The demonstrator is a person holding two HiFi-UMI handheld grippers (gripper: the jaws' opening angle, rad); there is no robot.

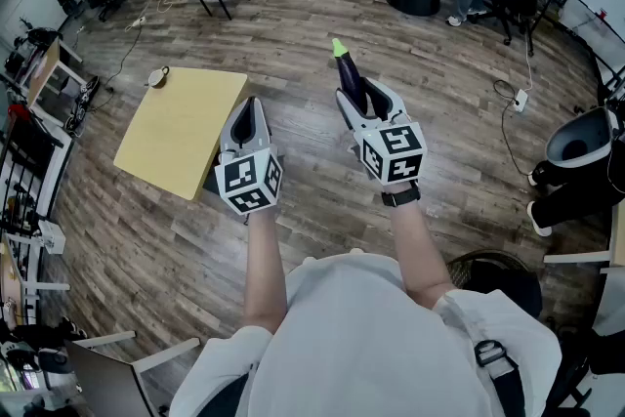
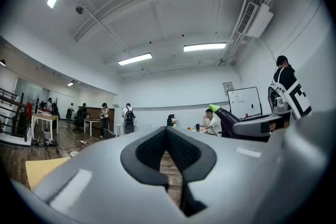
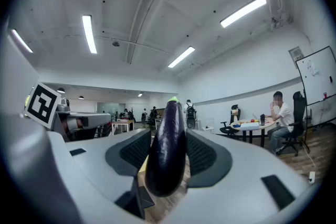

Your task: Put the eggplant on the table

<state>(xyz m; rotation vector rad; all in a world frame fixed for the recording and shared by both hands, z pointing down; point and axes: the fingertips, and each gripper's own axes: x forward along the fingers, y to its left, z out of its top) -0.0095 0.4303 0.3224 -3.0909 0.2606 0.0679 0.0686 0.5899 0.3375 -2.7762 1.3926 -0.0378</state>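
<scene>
- Eggplant sits clamped between the jaws of the right gripper, off to the right of the table and well apart from it, over bare floor; its green tip points away from the person.
- Right gripper view shows the pads pressing on the eggplant's thick lower part only, with the long body sticking out past them. My judgement: a quick swing toward the table could let the smooth skin pivot or slide in the grip.
- Left gripper has its jaws together on nothing and hangs at the table's right edge, between the table and the eggplant. Carrying the eggplant straight across risks knocking the two grippers together.
- Table top looks small and low. Letting go while high above it, or near an edge, could send the rounded eggplant rolling off onto the floor.
- Small round thing lies at the table's far corner; setting down there invites a bump.
</scene>
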